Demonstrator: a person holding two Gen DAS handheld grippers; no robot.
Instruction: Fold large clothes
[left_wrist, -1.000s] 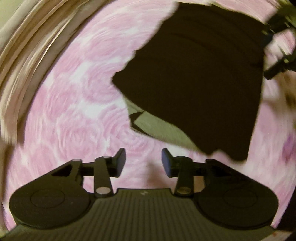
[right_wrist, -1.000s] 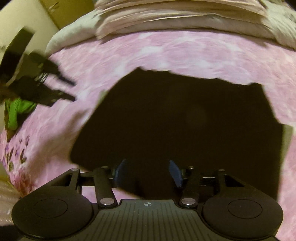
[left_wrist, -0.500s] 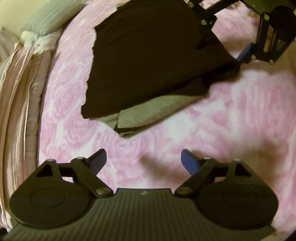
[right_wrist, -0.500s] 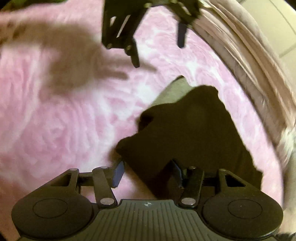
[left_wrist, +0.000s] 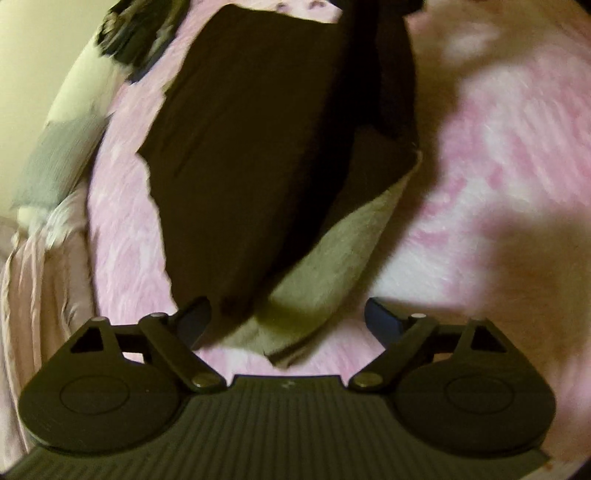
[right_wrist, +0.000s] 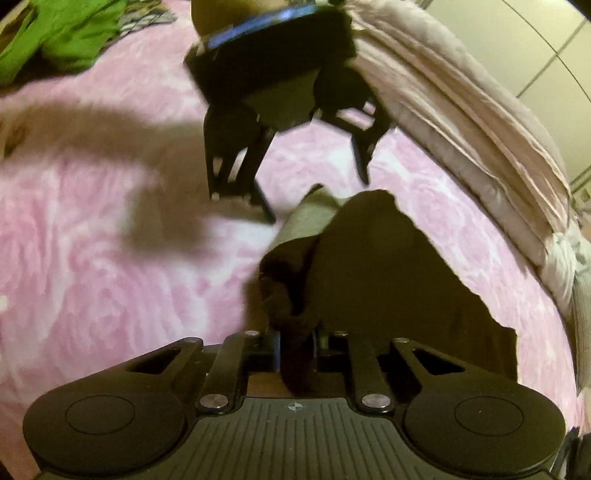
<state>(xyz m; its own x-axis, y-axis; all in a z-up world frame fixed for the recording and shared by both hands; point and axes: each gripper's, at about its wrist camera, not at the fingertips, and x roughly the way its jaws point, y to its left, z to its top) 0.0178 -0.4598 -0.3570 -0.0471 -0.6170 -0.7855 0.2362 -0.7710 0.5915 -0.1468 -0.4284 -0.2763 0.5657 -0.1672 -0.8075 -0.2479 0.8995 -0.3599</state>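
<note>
My right gripper (right_wrist: 295, 350) is closing on a bunched corner of the dark garment (right_wrist: 388, 280), which lies part-folded on the pink bedspread (right_wrist: 110, 277) with its grey lining (left_wrist: 332, 266) showing. My left gripper (left_wrist: 288, 321) is spread wide around the opposite corner, pads not yet pressing. The risk, I think, is lifting unevenly — with only one corner pinched the fold could drag and skew. A bunched pinch may also catch just one layer — then the lining slips free.
</note>
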